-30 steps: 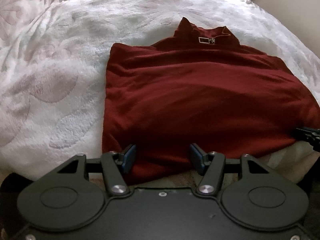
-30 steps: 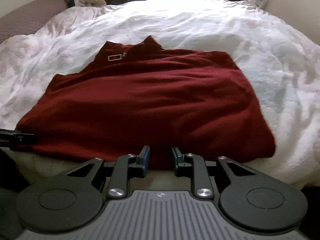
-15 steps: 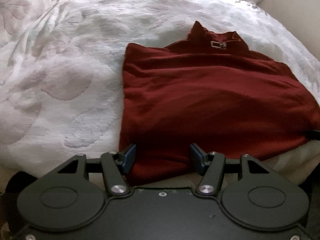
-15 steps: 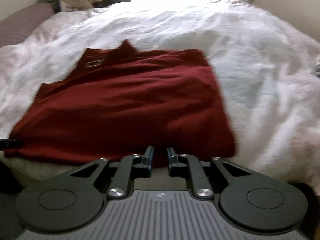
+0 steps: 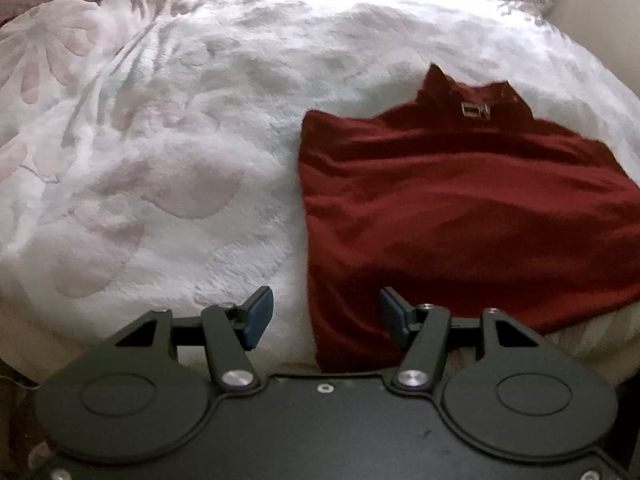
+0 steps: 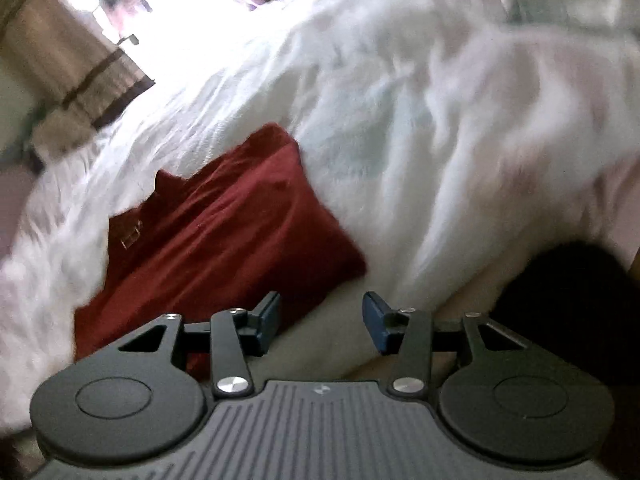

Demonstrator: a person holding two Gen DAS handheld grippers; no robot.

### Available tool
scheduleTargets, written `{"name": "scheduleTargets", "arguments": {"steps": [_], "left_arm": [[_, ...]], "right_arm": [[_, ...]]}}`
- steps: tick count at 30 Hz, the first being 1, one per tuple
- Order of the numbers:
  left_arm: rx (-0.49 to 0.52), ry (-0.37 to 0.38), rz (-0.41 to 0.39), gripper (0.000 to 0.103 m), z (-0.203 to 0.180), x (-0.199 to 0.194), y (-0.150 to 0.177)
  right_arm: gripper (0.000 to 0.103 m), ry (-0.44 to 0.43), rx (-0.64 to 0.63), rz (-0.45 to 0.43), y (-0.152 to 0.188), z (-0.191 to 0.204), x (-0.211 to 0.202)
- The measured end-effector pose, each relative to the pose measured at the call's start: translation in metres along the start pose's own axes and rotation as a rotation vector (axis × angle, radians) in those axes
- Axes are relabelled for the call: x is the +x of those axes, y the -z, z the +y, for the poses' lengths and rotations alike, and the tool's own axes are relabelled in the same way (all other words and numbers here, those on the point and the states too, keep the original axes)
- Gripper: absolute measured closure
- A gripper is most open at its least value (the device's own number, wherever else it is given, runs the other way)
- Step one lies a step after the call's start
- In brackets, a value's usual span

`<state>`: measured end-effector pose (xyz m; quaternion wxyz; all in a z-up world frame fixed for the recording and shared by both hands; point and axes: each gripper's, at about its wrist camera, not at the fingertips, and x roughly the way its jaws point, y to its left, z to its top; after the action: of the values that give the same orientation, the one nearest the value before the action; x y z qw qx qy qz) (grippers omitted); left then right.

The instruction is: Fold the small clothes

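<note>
A dark red collared top [image 5: 460, 208] lies folded flat on the white bed, collar and small label away from me. In the left wrist view my left gripper [image 5: 322, 316] stands open over the top's near left corner, nothing between its blue pads. The right wrist view is tilted and blurred; there the red top [image 6: 224, 236] sits at lower left. My right gripper [image 6: 320, 322] is open and empty, off the top's right edge, its left pad just at the cloth's corner.
A fluffy white blanket [image 5: 168, 152] with a pale flower pattern covers the bed. Its near edge drops to a dark gap [image 6: 568, 304] at the right. Curtains [image 6: 72, 64] and a bright window lie beyond the bed's far side.
Both grippers swung away from the top's middle: left one leftward, right one rightward with a tilt. The right gripper went from nearly shut to open. The top stayed put.
</note>
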<state>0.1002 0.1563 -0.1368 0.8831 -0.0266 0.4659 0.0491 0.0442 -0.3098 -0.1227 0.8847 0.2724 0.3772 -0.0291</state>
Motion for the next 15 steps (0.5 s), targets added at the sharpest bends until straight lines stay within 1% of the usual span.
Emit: {"name": "scheduleTargets", "arguments": {"steps": [2,4,8,9,10,11,12,13,15], "left_arm": [[0.011,0.001,0.015,0.043,-0.004,0.002,0.002],[0.011,0.004,0.016,0.043,-0.003,0.003,0.003],[-0.002,-0.002,0.008,0.043,0.001,0.003,0.002],[-0.005,-0.005,0.007,0.043,0.001,0.004,0.002],[-0.006,-0.006,0.009,0.043,0.002,0.005,0.002],[-0.007,-0.010,0.013,0.043,0.002,0.007,0.001],[-0.005,-0.014,0.018,0.043,0.001,0.007,0.002],[-0.003,-0.019,0.021,0.043,0.002,0.007,0.001],[-0.008,-0.033,0.025,0.043,0.005,0.009,0.000]], "right_arm": [[0.047,0.011,0.016,0.006,-0.001,-0.002,0.008],[0.047,0.020,0.019,-0.023,-0.001,-0.002,0.009],[0.047,-0.001,0.059,-0.087,-0.004,-0.007,0.010],[0.054,0.002,0.066,-0.098,-0.006,-0.008,0.014],[0.065,0.010,0.070,-0.099,-0.007,-0.008,0.020],[0.089,0.010,0.068,-0.092,-0.009,-0.008,0.024],[0.091,-0.004,0.050,-0.065,-0.012,-0.006,0.028],[0.091,-0.002,0.023,-0.055,-0.013,-0.001,0.028],[0.092,0.010,-0.047,-0.088,-0.013,0.013,0.020]]}}
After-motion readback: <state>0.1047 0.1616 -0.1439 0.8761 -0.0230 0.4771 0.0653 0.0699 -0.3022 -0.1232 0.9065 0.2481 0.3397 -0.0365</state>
